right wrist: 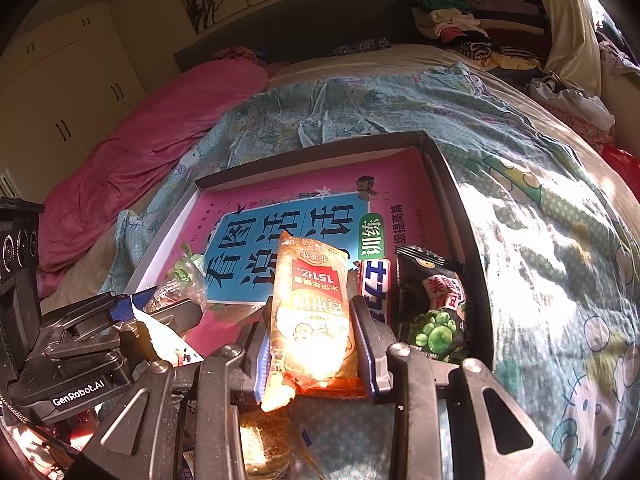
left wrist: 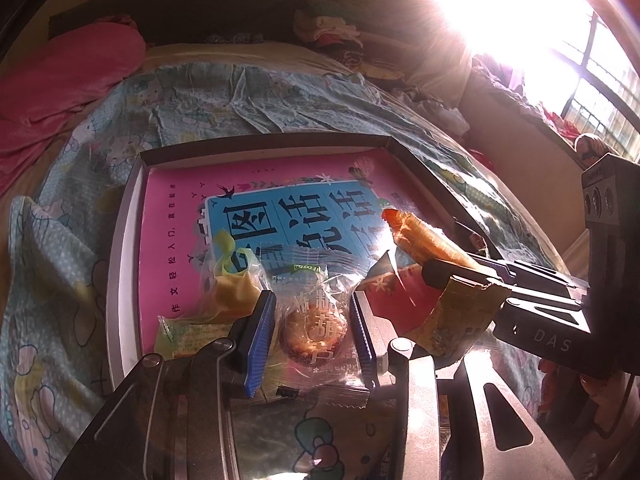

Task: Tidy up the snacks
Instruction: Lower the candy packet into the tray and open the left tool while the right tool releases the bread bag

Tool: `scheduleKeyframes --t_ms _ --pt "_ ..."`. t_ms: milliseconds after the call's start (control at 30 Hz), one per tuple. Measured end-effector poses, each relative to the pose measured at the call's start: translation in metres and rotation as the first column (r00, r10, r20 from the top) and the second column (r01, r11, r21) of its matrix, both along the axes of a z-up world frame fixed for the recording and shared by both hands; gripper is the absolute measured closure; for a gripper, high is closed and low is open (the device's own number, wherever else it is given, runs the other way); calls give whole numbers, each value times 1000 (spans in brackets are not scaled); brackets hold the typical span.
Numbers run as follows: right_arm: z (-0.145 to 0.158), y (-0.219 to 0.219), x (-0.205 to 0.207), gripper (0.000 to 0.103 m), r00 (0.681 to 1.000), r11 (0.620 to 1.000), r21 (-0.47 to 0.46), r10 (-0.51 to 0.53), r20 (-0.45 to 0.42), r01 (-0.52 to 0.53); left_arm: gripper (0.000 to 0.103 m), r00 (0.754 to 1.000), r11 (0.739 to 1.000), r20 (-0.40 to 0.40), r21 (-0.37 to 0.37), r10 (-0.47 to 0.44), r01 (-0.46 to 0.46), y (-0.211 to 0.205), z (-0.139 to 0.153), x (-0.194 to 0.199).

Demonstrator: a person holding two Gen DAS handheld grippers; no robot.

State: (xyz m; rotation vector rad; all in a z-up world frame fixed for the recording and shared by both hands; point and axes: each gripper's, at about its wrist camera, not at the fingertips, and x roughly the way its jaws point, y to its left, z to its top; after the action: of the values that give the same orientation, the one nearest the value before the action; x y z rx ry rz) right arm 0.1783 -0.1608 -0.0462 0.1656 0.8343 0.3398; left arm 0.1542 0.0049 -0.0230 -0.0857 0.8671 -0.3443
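In the left wrist view, a bed point(left wrist: 280, 100) with a teal cartoon-print sheet fills the middle of the frame, a pink blanket point(left wrist: 60, 80) bunched at the upper left and a glaring window point(left wrist: 592, 80) at the upper right. A shallow dark-walled box point(left wrist: 124, 240) lies on the sheet, its floor covered by a pink and blue book point(left wrist: 208, 216). At the lower centre the left hand-held gripper point(left wrist: 314, 320) pinches a clear-wrapped round pastry point(left wrist: 312, 332) between its blue pads, over the near end of the box. At the right edge the right hand-held gripper point(left wrist: 460, 280) clamps an orange snack packet point(left wrist: 424, 240) that juts toward the centre. In the right wrist view, the same bed point(right wrist: 520, 200) spreads across the frame, with cream cabinets point(right wrist: 68, 92) at the upper left and piled clothes point(right wrist: 452, 20) at the upper right. The box point(right wrist: 456, 184) sits mid-frame. The right hand-held gripper point(right wrist: 312, 340), at the lower centre, is pressed onto the upright orange snack packet point(right wrist: 312, 300). A black pack of green peas point(right wrist: 436, 304) lies in the box at the lower right, just beside a white and blue bar point(right wrist: 376, 280). The left hand-held gripper point(right wrist: 160, 312) shows at the lower left, nipping the clear wrapper.
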Motion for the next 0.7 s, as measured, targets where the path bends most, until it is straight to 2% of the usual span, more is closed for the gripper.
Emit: scheduleKeyframes --t_ms 467,700 --pt "4 -5 -5 68 1000 1000 -8 -13 1 13 62 999 1000 -40 -24 6 -7 3 -3 5" --pt "6 -9 -8 68 1000 1000 -1 -18 2 18 58 999 1000 -43 -21 7 -7 3 -3 6"
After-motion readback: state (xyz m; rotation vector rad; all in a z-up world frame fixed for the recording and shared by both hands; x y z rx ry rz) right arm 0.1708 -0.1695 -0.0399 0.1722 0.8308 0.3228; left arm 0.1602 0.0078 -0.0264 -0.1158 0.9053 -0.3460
